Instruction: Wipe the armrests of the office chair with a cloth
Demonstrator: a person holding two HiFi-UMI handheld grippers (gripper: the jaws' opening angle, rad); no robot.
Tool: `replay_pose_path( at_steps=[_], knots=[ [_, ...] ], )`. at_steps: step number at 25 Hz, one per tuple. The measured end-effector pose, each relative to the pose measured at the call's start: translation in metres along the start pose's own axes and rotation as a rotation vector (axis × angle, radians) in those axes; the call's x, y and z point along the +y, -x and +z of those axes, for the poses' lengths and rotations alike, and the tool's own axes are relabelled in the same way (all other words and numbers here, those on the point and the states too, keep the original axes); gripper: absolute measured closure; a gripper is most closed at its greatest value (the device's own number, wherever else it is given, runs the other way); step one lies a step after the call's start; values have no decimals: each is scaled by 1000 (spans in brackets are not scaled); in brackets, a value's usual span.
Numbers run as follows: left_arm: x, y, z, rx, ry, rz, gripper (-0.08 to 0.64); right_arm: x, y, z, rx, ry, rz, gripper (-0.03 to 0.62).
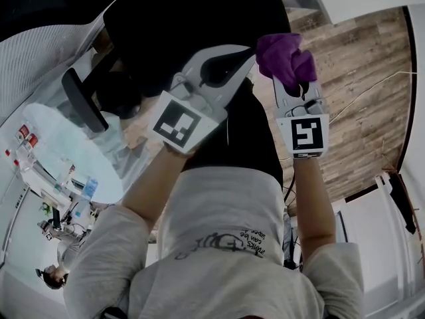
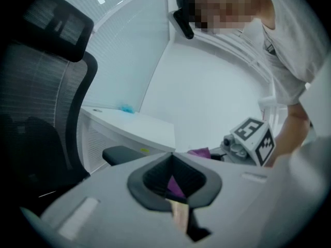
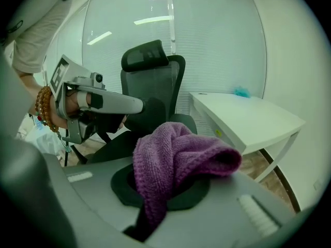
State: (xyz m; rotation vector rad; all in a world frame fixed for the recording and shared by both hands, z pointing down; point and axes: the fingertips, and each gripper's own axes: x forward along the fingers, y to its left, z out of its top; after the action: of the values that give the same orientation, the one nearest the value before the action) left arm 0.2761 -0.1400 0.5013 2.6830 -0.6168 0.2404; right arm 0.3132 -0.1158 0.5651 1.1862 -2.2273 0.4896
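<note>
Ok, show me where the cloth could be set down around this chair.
The white desk beside the office chair is bare except for a small blue thing at its far end. The round table is crowded with small items along one edge.

Purple cloth [image 1: 284, 57] seemingly in right tongs [image 1: 293, 82]

A white rectangular desk [image 3: 248, 120] stands on slanted white legs over a floor of brown wooden planks [image 1: 362, 78]. A small fluffy blue object [image 3: 241, 92] lies near the desk's far edge, and a little yellow sticker [image 3: 217, 133] marks its front edge. Behind the desk rises a frosted glass wall [image 3: 207, 35] reflecting strip lights. In the head view, a round glossy white table [image 1: 66, 153] carries small red-and-white containers [image 1: 26, 135] at its rim, and a thin white cable [image 1: 372, 88] trails across the planks.
</note>
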Motion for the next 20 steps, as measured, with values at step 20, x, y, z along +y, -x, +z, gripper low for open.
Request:
replay_pose_path(
  at_steps=[20],
  knots=[
    [21, 21, 9, -2, -5, 28, 561, -28, -84, 63, 126, 197, 83, 561]
  ],
)
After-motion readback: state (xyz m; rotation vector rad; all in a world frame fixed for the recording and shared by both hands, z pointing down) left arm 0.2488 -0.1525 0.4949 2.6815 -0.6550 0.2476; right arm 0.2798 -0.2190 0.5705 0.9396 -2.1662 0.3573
